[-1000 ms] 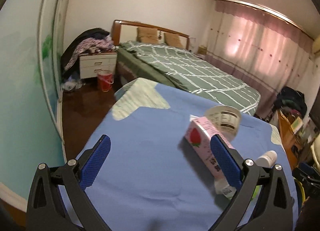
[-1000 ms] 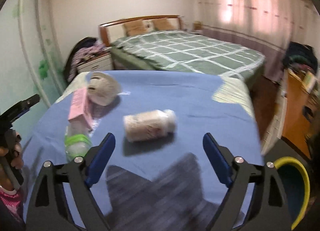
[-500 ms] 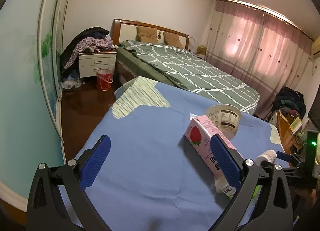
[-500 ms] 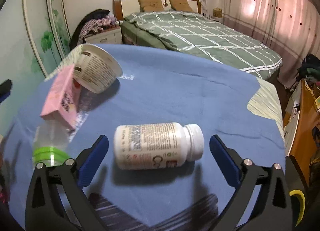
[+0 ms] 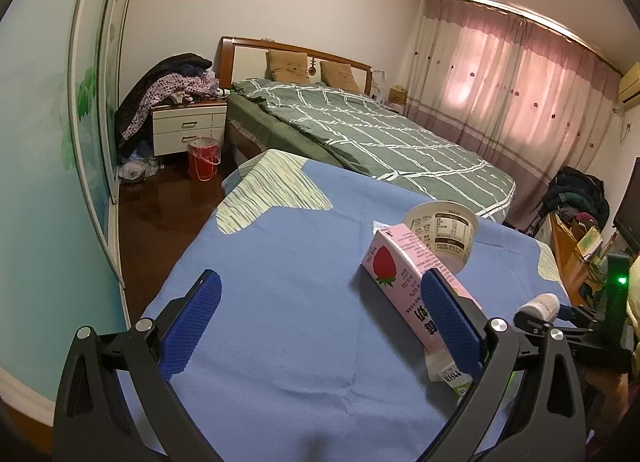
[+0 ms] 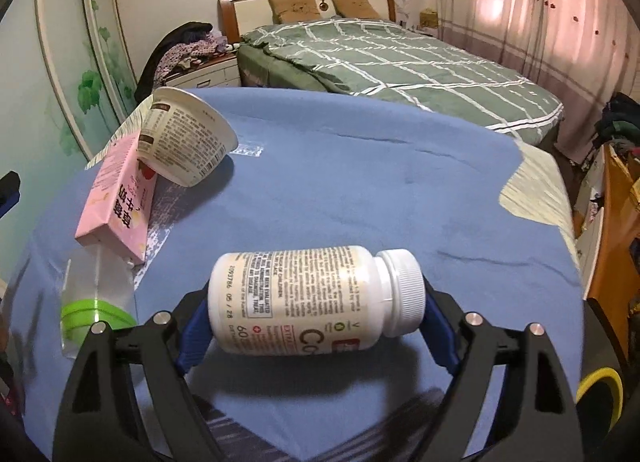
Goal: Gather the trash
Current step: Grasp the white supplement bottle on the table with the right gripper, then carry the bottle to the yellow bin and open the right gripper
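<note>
**Pill bottle caught end to end, grip not yet proven**

The right gripper [image 6: 316, 326] has just been closing its jaws, and the white pill bottle [image 6: 316, 300] now lies between them, lengthwise across the gap. The left pad sits at the bottle's base and the right pad at its ribbed cap [image 6: 402, 292]; both appear to touch, though whether they press firmly cannot be told. The bottle lies on its side on the blue cloth [image 6: 360, 181], near the front edge of the table.

The likely failure is a slip. Held by its two ends, a smooth round bottle could pivot or squirt out when lifted, and the cap is narrower than the body, so the right pad has little to bear on. If it drops it could roll across the cloth towards the edge.

The bottle is opaque cream-white plastic with a printed label and a white screw cap, closed.

The left gripper [image 5: 320, 326] stands wide and empty above the cloth. Its right pad is just beside the pink strawberry milk carton [image 5: 404, 282], which leans against a tipped paper cup [image 5: 444, 229]. A clear bottle with a green band [image 6: 96, 302] lies below the carton.
</note>
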The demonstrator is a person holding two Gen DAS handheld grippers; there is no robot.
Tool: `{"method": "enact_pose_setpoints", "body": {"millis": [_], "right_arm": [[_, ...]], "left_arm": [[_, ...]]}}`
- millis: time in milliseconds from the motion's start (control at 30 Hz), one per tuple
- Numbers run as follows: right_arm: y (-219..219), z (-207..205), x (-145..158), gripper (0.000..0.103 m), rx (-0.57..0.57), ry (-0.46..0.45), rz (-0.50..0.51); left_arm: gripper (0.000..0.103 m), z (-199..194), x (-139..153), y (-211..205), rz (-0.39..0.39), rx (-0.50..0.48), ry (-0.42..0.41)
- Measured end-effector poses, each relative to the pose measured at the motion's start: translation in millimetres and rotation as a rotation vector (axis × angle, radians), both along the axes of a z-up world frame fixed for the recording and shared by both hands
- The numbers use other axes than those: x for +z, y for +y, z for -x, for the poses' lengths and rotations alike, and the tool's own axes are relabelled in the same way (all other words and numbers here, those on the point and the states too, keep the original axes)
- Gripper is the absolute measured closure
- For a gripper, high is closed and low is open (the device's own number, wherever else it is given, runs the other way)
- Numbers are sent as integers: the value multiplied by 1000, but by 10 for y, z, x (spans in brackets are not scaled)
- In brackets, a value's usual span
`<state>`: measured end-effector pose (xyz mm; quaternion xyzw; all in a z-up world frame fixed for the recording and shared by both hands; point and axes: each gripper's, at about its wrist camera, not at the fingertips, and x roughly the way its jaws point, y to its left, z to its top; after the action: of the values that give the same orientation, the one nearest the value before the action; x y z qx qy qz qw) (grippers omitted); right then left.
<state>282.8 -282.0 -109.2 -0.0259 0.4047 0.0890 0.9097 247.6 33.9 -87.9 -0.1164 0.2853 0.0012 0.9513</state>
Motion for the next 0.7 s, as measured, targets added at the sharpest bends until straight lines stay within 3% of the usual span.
{"method": "enact_pose_setpoints", "body": {"millis": [400, 700], "right_arm": [[-369, 726, 292, 21, -175, -83, -53], [-1021, 1394, 310, 21, -454, -178, -43]], "left_arm": [[5, 6, 3, -30, -1, -12, -5], [5, 72, 43, -59, 8, -32, -15]]}}
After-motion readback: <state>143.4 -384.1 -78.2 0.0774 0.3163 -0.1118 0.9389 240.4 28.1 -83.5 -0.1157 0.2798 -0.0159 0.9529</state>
